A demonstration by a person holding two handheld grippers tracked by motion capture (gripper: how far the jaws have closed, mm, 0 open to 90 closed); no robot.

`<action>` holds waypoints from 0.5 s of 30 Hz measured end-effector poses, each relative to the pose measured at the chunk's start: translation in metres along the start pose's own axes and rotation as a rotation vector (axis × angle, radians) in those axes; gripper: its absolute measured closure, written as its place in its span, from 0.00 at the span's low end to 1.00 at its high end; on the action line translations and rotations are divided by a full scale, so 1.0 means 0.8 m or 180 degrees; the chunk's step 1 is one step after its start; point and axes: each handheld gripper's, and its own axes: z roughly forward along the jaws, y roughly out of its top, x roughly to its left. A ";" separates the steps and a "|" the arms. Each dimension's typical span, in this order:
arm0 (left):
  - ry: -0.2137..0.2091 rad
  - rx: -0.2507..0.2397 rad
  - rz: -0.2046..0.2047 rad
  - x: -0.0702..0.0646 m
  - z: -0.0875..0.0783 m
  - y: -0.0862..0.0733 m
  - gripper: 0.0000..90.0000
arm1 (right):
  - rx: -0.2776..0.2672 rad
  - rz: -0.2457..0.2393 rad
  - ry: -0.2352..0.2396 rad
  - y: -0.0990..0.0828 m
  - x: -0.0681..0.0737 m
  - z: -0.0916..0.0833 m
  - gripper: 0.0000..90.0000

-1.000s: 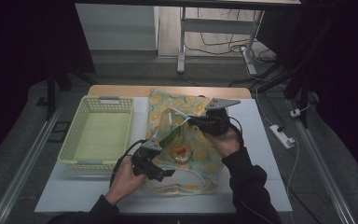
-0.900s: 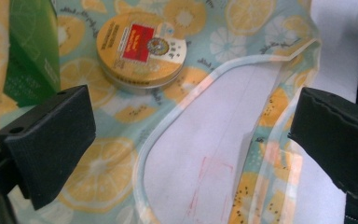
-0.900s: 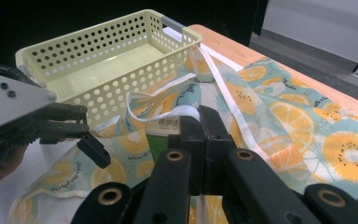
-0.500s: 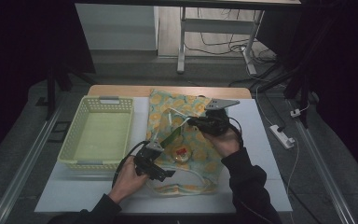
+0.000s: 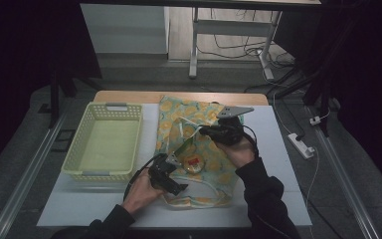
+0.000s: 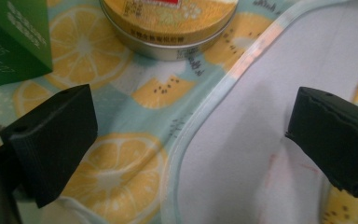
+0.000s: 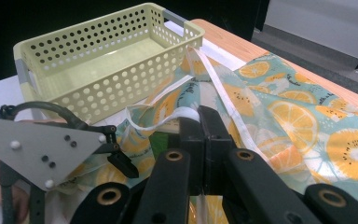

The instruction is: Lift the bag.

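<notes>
My right gripper point(image 7: 200, 119) is clamped on a white strap point(image 7: 168, 116) of the lemon-print bag point(image 5: 199, 149), holding it raised above the cloth. My left gripper point(image 6: 191, 135) has its jaws wide apart with nothing between the pads, low over the bag's pale-edged opening point(image 6: 205, 107). At 12 o'clock from the left jaws lies a round tin point(image 6: 168, 23); at 10 o'clock stands a green box point(image 6: 9, 42). A yellow basket point(image 5: 104, 144) sits on the table point(image 5: 278, 164) at 9 o'clock of the bag, just beside it.

The basket point(image 5: 104, 144) lies left of the cloth point(image 5: 214, 169), tin point(image 5: 195, 164) on it.
</notes>
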 end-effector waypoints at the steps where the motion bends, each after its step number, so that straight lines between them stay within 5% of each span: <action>1: 0.0019 0.0000 0.0011 0.000 0.000 0.000 0.02 | -0.0005 0.0005 0.0000 0.000 0.000 0.000 0.99; 6: 0.0094 0.0045 0.0072 0.001 -0.002 0.002 0.10 | -0.0018 0.0015 -0.0003 0.000 -0.001 -0.001 0.99; 15: 0.0136 0.0109 -0.0022 0.005 -0.009 0.009 0.45 | -0.0026 0.0012 -0.0003 0.001 0.000 -0.002 0.99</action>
